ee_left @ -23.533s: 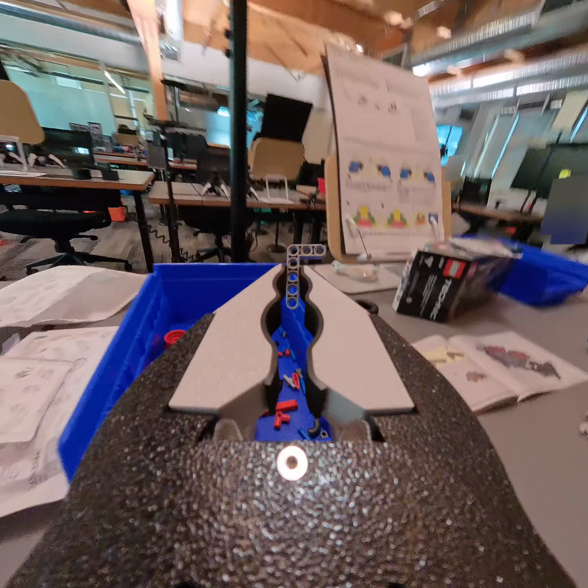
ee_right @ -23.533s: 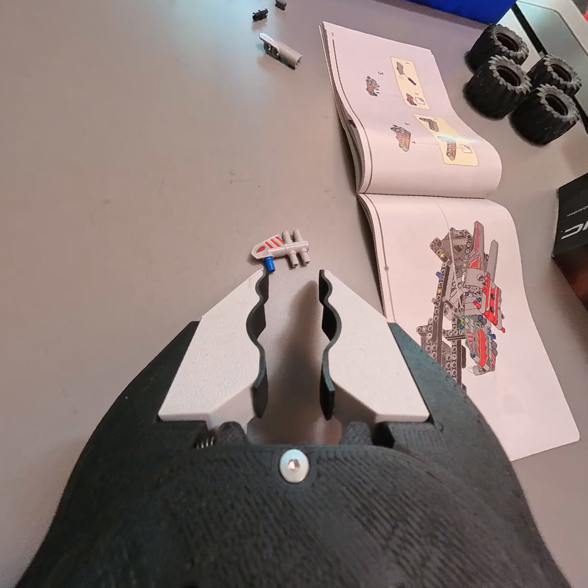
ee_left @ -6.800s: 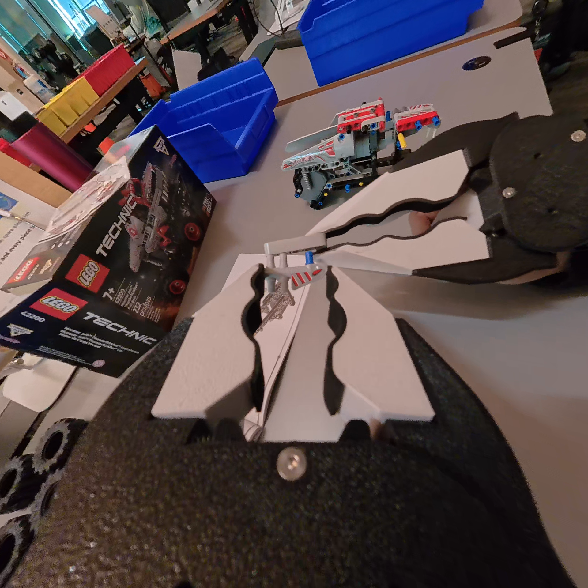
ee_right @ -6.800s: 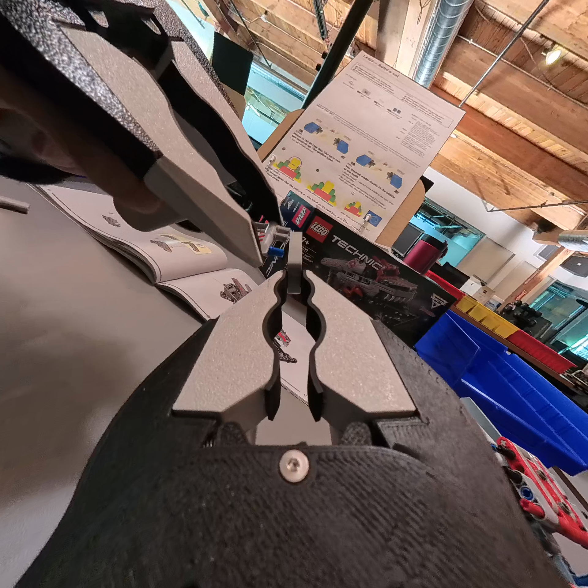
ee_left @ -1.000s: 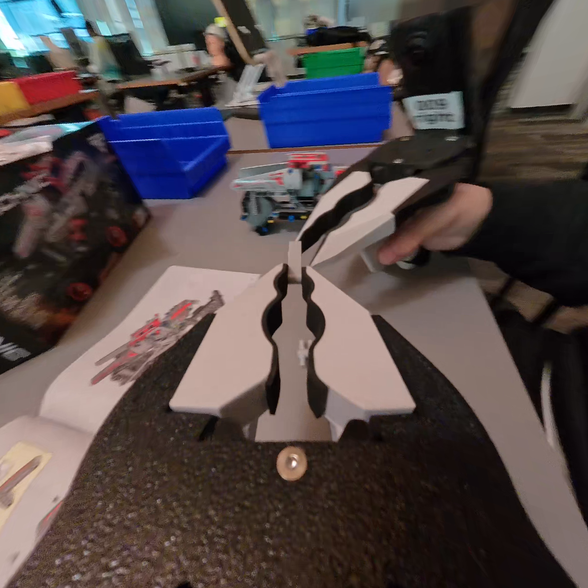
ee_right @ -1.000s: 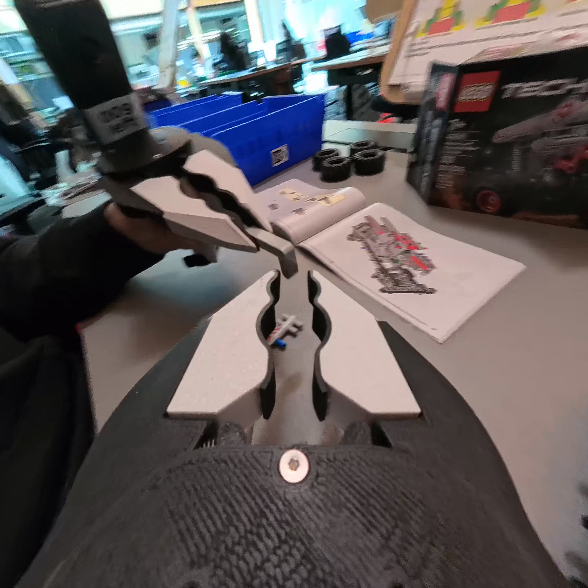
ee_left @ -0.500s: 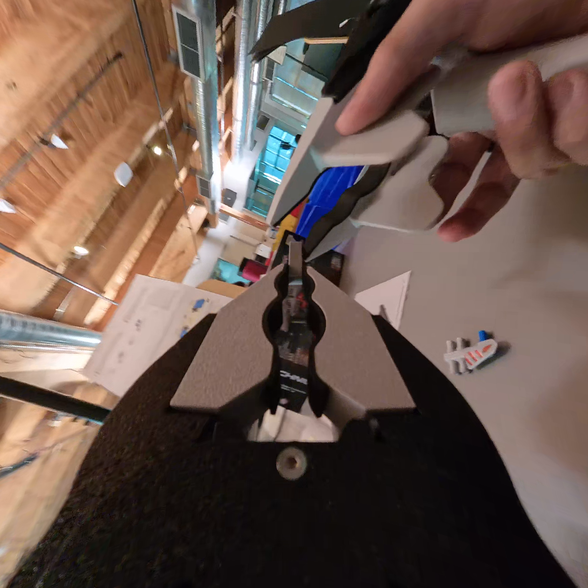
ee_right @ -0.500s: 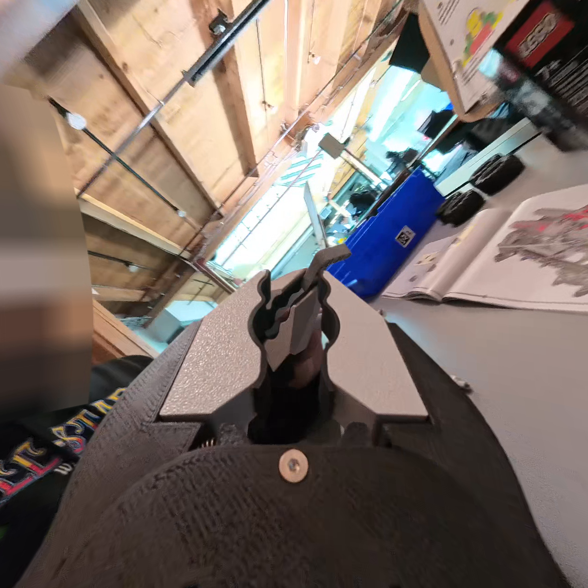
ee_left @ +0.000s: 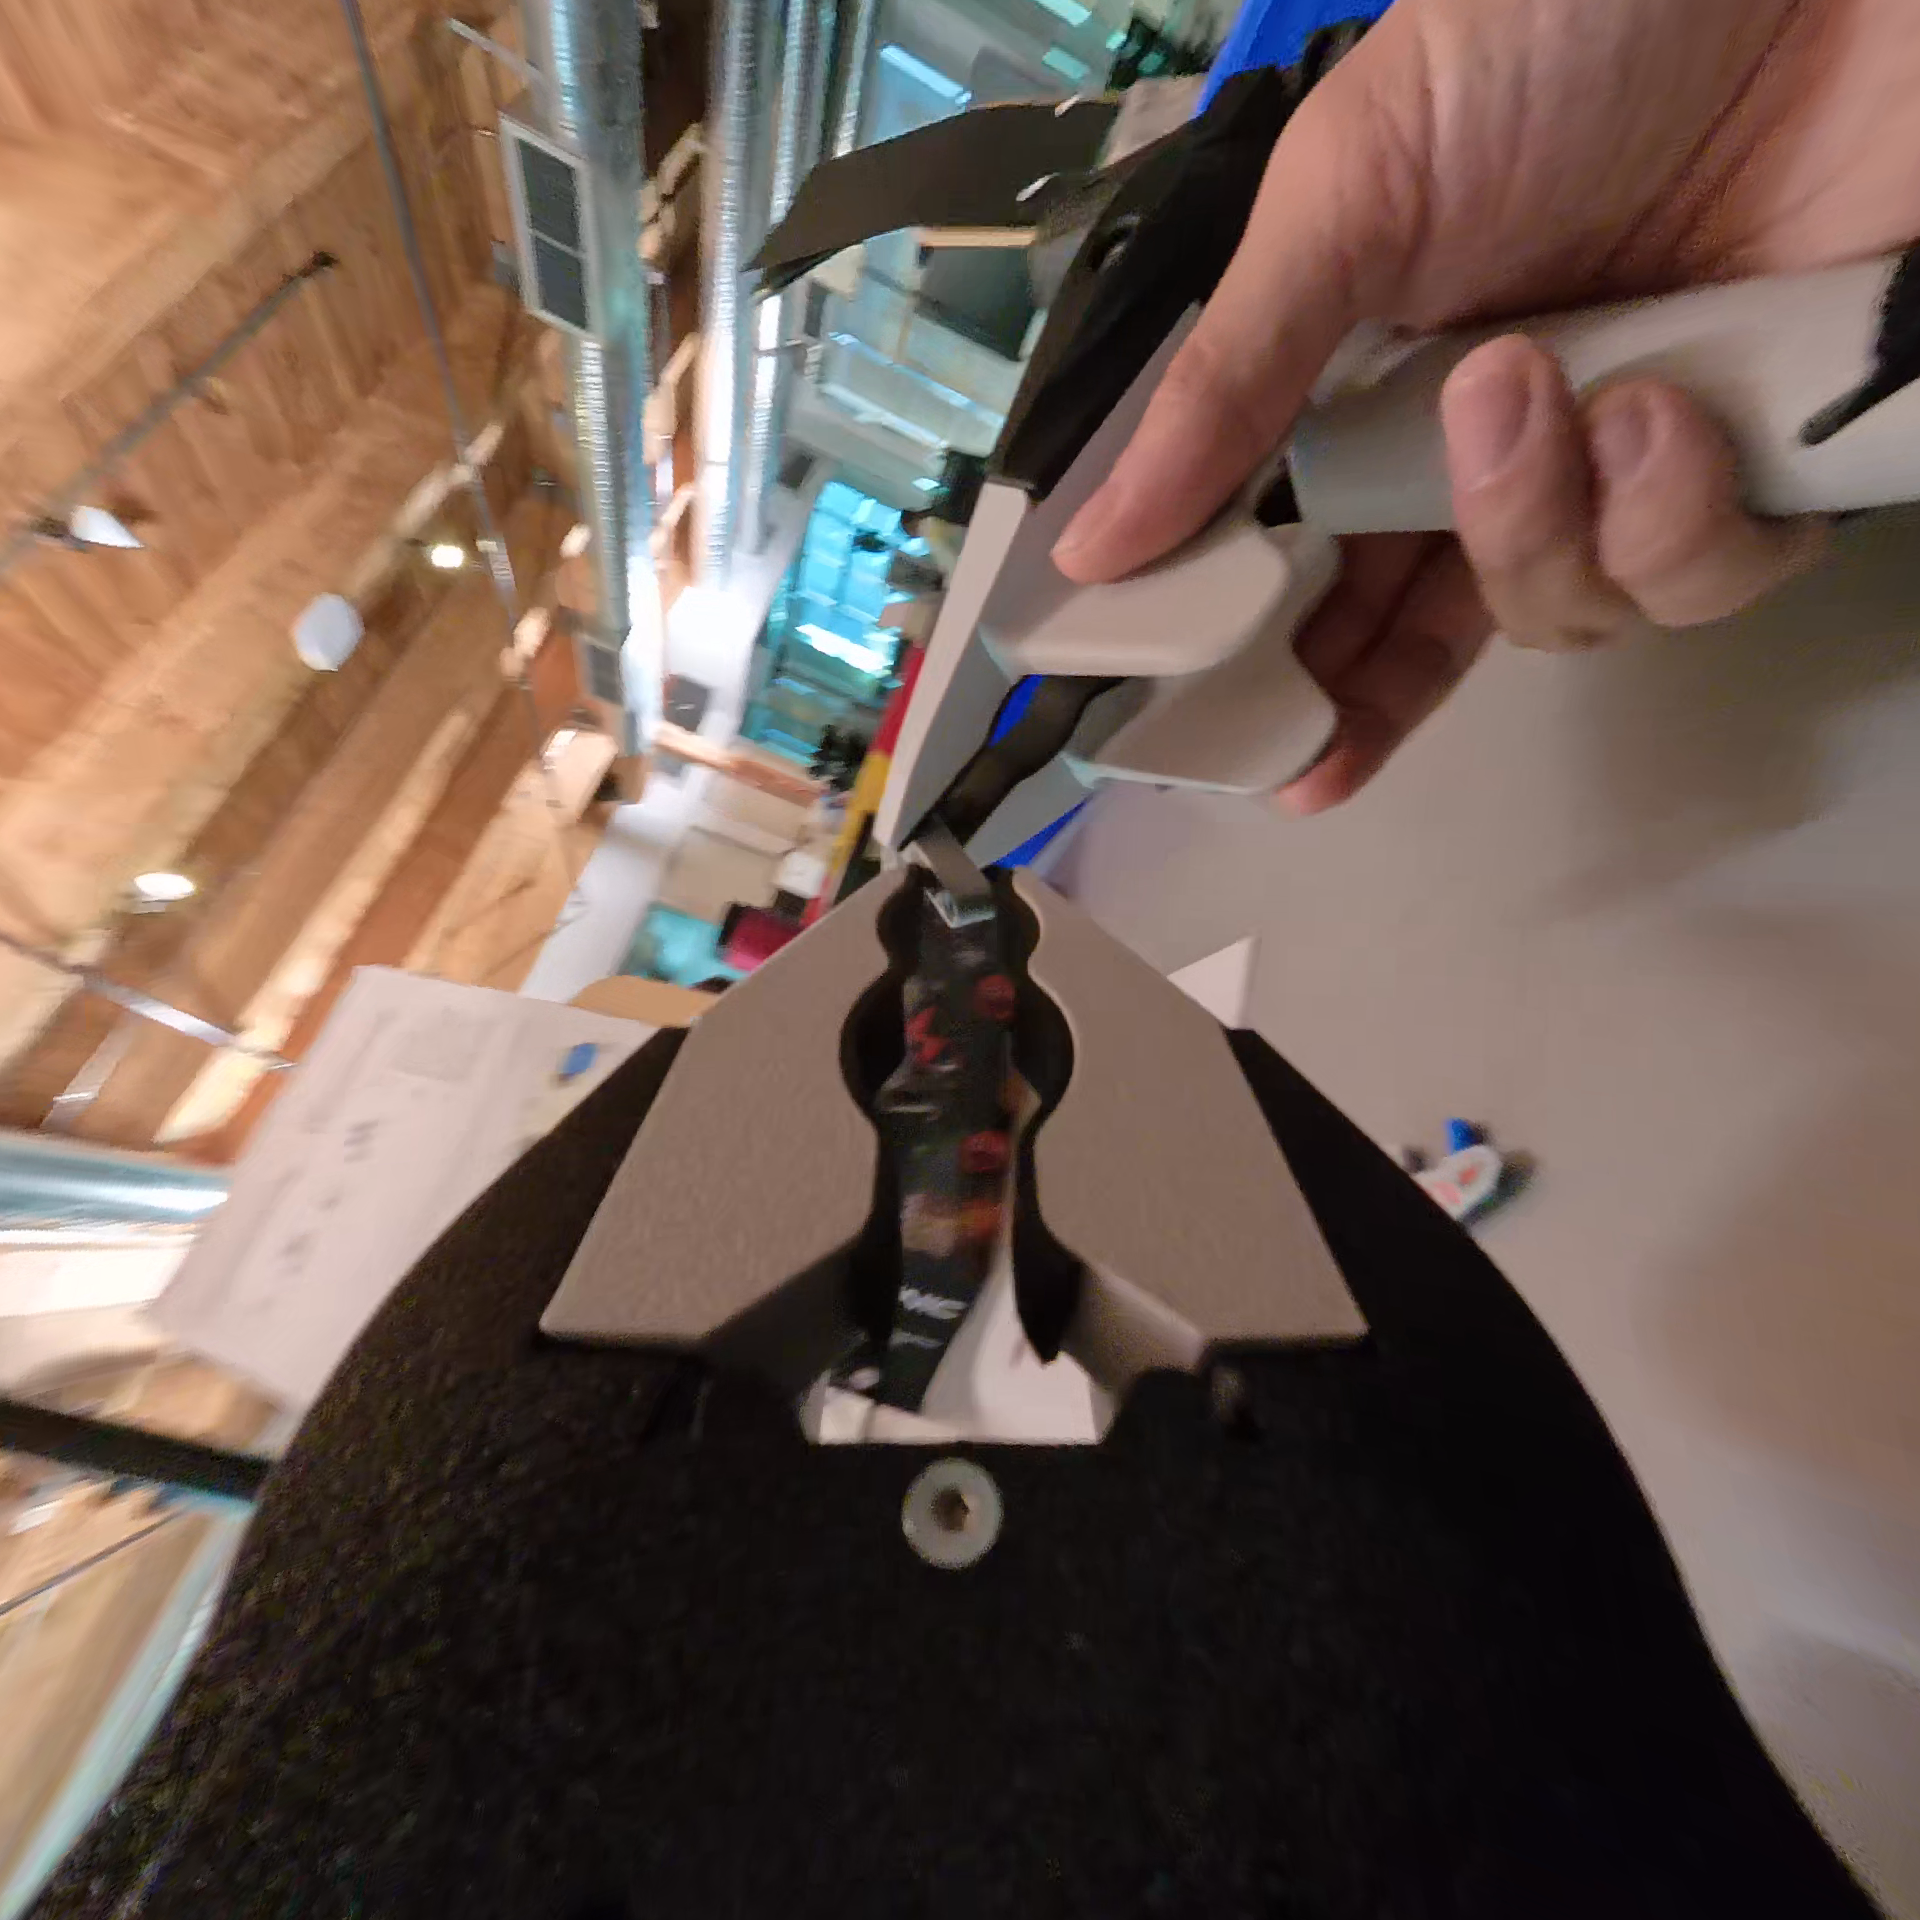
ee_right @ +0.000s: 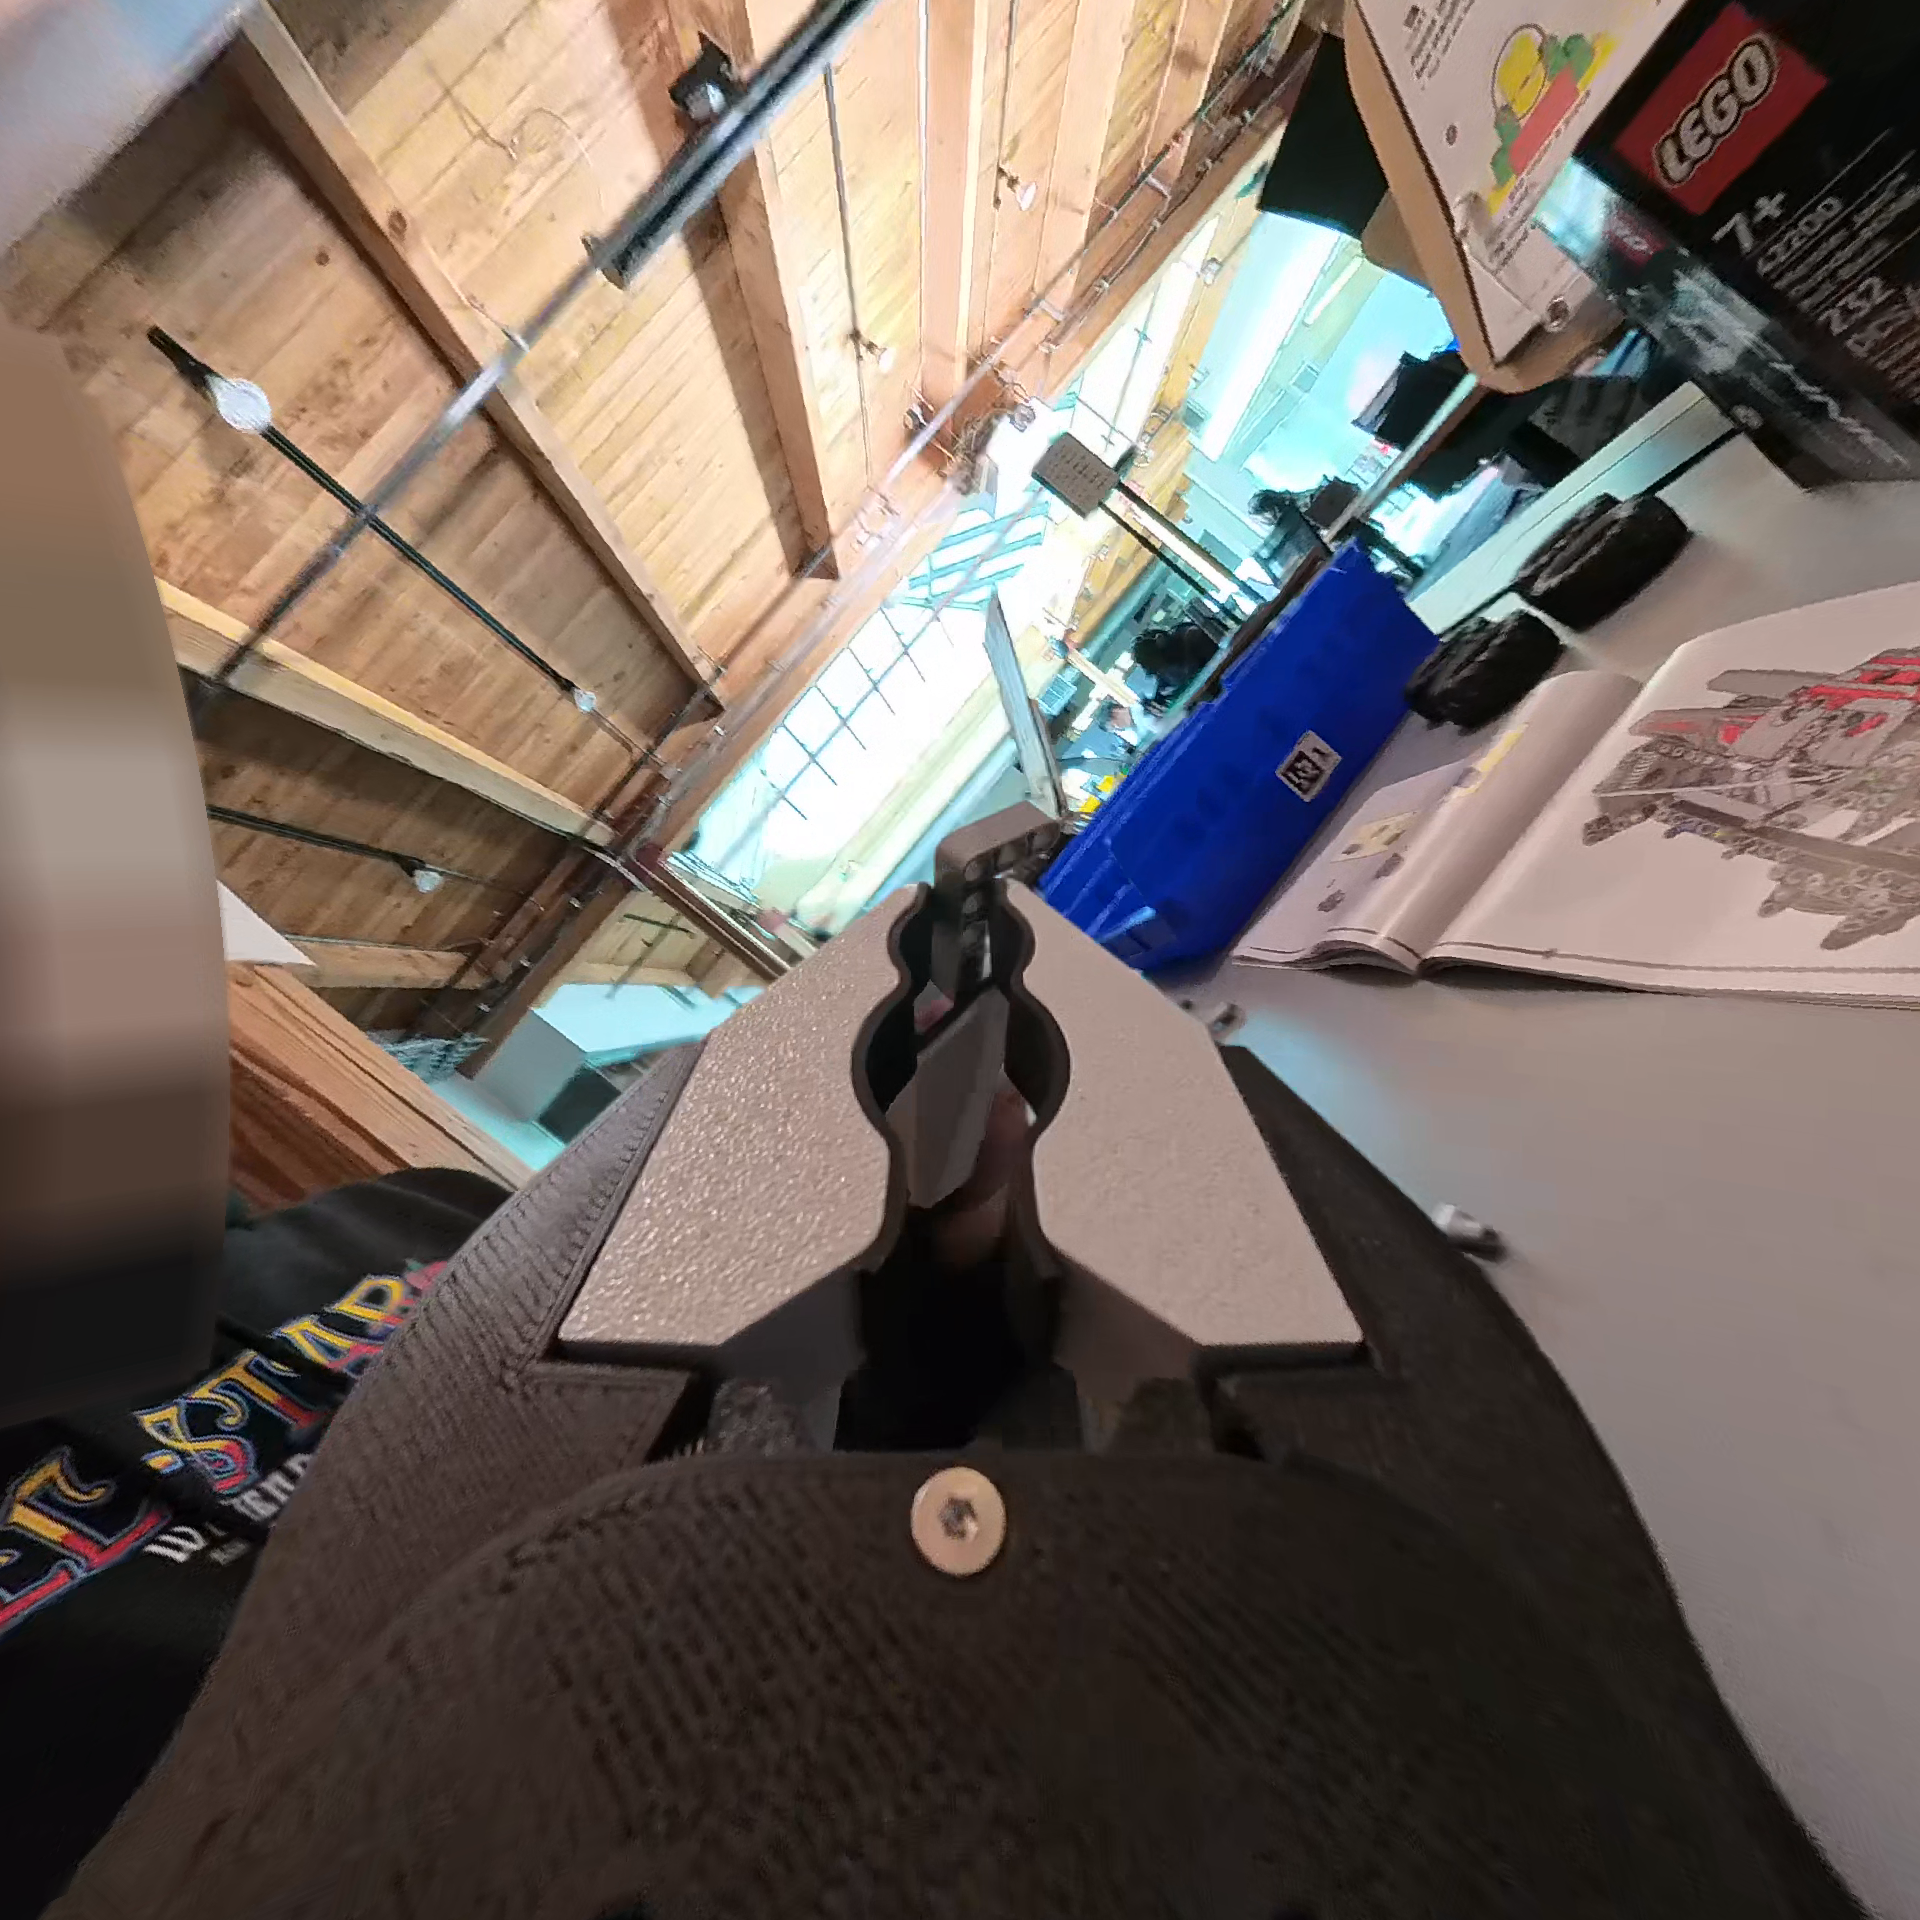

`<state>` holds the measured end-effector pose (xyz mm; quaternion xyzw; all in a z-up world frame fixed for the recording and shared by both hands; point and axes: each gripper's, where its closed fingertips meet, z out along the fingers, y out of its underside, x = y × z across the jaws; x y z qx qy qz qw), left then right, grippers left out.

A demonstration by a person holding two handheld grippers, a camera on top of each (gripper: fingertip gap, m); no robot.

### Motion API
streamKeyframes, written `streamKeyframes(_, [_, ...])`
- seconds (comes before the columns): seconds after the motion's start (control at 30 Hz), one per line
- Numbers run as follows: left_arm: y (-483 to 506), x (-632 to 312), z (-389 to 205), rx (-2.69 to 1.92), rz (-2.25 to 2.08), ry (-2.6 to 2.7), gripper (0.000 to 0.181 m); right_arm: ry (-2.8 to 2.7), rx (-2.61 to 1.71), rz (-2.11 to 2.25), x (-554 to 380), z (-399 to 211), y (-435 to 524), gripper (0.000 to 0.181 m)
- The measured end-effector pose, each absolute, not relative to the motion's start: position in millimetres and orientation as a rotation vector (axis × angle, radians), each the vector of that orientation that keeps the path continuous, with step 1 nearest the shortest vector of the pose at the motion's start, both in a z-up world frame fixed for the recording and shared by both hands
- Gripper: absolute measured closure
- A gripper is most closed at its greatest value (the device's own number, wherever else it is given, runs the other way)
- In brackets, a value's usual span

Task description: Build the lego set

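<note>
A grey L-shaped beam (ee_left: 951, 862) is held in the air between both grippers, tip to tip. My right gripper (ee_right: 963, 899) is shut on the beam (ee_right: 1003, 836), whose bent end sticks out past its tips. It shows in the left wrist view (ee_left: 935, 831), held by a hand (ee_left: 1455, 260). My left gripper (ee_left: 958, 883) has its jaws a little apart around the beam's other end. One of its fingers (ee_right: 951, 1101) shows through the right gripper's gap. A small grey, red and blue sub-assembly (ee_left: 1465, 1174) lies on the grey table (ee_left: 1558, 935).
An open instruction booklet (ee_right: 1662, 810), black tyres (ee_right: 1600, 561), a blue bin (ee_right: 1247, 769) and the black set box (ee_right: 1766, 156) stand on the table. A small loose part (ee_right: 1460, 1226) lies near the right gripper. A white poster (ee_left: 395, 1122) stands behind. Only a small space, under 4 cm, lies between the two pairs of fingers.
In the last half second the right gripper has closed on the beam and the left jaws have widened a little. Both grippers swung up off the table a second ago.
</note>
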<state>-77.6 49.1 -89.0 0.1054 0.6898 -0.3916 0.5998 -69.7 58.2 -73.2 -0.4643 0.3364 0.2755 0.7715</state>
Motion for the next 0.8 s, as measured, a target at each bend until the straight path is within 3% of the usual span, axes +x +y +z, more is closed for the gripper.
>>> streamKeyframes(0.23, [44.0,-102.7,-97.4,0.292,-1.371,1.883,0.134,0.693,-1.406,0.552,-87.9,-101.4,44.8,0.173])
streamKeyframes(0.37, [42.6,-109.3,-107.9,0.350,-1.378,1.964,0.114,0.656,-1.518,0.653,-107.4,-114.5,48.9,0.172])
streamKeyframes(0.53, [37.8,-117.5,-129.2,0.456,-1.290,2.056,0.138,0.599,-1.531,0.740,-120.8,-116.2,60.3,0.173])
streamKeyframes(0.73, [39.8,-105.8,-123.9,0.310,-1.311,2.085,0.141,0.550,-1.511,0.665,-115.9,-111.4,60.6,0.171])
streamKeyframes(0.77, [42.0,-100.1,-124.1,0.255,-1.308,2.097,0.141,0.534,-1.524,0.569,-109.7,-111.2,60.2,0.167])
streamKeyframes(0.8, [43.8,-96.1,-124.4,0.201,-1.324,2.117,0.141,0.503,-1.560,0.445,-104.2,-112.4,59.7,0.149])
